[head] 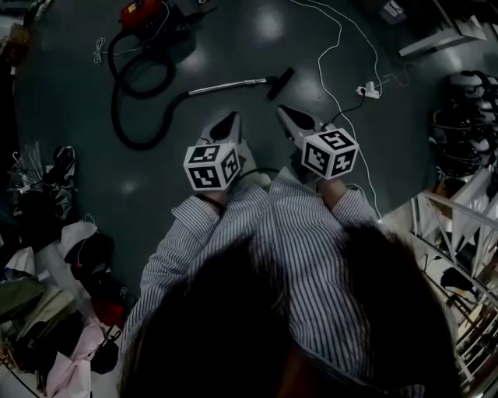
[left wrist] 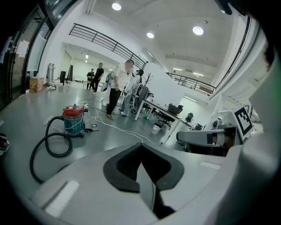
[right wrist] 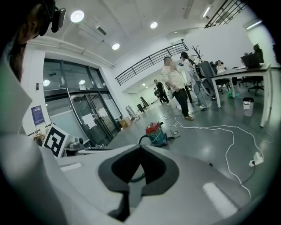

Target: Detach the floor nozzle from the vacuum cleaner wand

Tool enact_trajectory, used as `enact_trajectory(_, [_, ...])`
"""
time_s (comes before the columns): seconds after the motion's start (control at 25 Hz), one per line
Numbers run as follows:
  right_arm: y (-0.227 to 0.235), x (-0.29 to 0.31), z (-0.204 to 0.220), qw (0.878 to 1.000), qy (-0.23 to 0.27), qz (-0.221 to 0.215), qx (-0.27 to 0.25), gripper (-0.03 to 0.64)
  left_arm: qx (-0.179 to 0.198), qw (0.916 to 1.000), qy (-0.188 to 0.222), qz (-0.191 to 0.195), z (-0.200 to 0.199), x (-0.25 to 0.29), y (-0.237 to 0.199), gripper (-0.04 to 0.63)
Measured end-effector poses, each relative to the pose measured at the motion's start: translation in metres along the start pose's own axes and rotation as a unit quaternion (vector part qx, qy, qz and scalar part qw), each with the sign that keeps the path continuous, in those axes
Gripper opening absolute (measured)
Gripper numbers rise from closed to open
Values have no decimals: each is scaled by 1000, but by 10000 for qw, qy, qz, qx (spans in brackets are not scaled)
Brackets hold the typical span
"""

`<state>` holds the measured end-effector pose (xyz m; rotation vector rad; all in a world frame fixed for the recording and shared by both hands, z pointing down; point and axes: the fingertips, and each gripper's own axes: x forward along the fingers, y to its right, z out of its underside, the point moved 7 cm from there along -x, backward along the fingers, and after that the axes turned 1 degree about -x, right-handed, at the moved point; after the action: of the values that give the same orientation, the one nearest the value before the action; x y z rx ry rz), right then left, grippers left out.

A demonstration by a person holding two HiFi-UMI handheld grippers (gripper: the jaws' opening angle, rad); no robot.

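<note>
My left gripper [head: 227,123] and right gripper [head: 289,115] both have their jaws pressed together, holding nothing. Ahead of them on the floor lies the wand [head: 226,85], with its floor nozzle [head: 281,82] beyond the right gripper's tip. I'd open both, pin the wand with the left, take the nozzle neck with the right, and pull in line. Farther off, the hose [head: 124,116] loops to the red canister [head: 144,12].

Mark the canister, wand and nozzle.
canister [left wrist: 73,124], left gripper view, teal body
wand [head: 226,85], head view, middle of metal tube
nozzle [head: 281,83], head view, middle of black head
</note>
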<state>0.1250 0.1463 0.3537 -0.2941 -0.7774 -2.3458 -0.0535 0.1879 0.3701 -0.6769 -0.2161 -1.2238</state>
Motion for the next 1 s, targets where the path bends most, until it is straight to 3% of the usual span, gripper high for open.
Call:
enact_trajectory(0.44, [20, 128, -86, 9988, 145, 406, 235, 2, 152, 9982, -262, 508, -104, 82, -102, 6])
enact_trajectory(0.72, [28, 160, -96, 9980, 19, 581, 255, 2, -73, 9961, -542, 699, -114, 115, -131, 6])
enact_trajectory(1.0, [53, 190, -98, 9985, -230, 476, 122, 2, -140, 9957, -729, 557, -111, 138, -153, 8])
